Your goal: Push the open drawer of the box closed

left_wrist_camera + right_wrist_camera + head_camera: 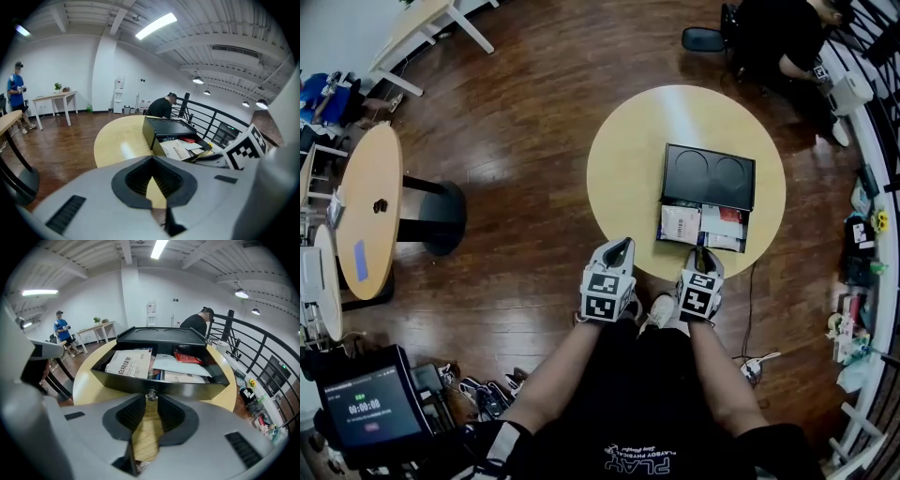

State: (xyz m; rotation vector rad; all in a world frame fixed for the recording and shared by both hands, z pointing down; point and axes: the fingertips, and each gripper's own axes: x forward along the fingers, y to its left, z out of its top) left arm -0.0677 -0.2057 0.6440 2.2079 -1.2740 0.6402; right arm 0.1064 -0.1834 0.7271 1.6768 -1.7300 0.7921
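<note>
While the drawer (703,228) stands open, both grippers sit at the near edge of the table (628,169).
The black box (710,175) lies on the round yellow table, its drawer pulled out toward the person and filled with papers (680,223) and a red packet (187,357). The right gripper (703,253) meets the drawer front head-on: its jaws are only narrowly apart, and the small metal knob (150,394) sits pinched between their tips. The left gripper (619,246) is over the table edge, left of the drawer and apart from it; its jaws meet at the tips with nothing between them, only bare tabletop showing through the gap behind.
</note>
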